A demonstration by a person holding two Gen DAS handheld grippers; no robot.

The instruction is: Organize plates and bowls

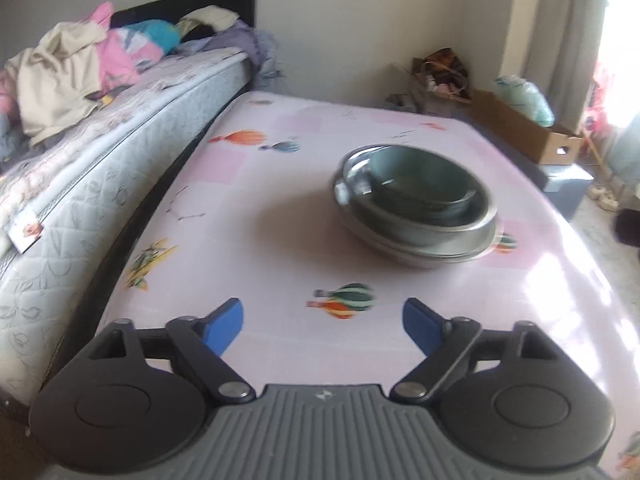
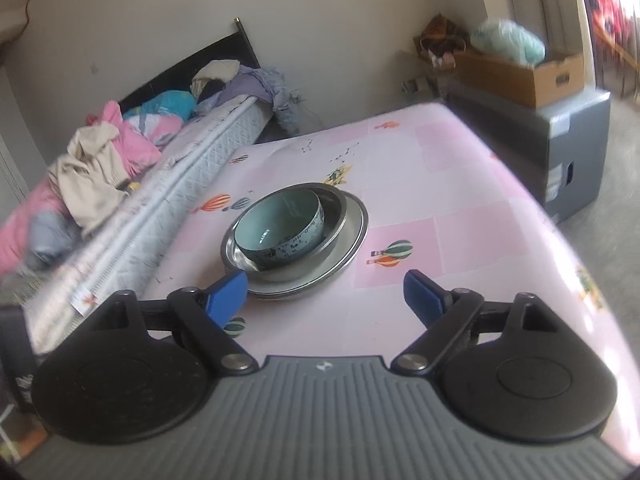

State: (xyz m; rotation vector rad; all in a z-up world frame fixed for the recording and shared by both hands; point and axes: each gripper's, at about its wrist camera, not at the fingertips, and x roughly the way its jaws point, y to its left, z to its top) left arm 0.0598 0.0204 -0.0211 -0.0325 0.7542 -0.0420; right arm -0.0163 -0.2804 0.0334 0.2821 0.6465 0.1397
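Observation:
A pale green ceramic bowl (image 1: pixel 420 184) sits inside a steel bowl (image 1: pixel 416 220), which sits on a steel plate (image 1: pixel 476 252), all stacked on the pink table (image 1: pixel 280 208). In the right wrist view the green bowl (image 2: pixel 280 226) leans in the steel bowl (image 2: pixel 332 216) on the plate (image 2: pixel 356 236). My left gripper (image 1: pixel 323 330) is open and empty, well short of the stack. My right gripper (image 2: pixel 326 294) is open and empty, just in front of the stack, with its left fingertip (image 2: pixel 228 292) near the plate's rim.
A bed (image 1: pixel 100 160) piled with clothes runs along the table's left side. A cardboard box (image 2: pixel 520 68) sits on a grey cabinet (image 2: pixel 568 152) past the table's far right corner. The table's right edge drops to carpet.

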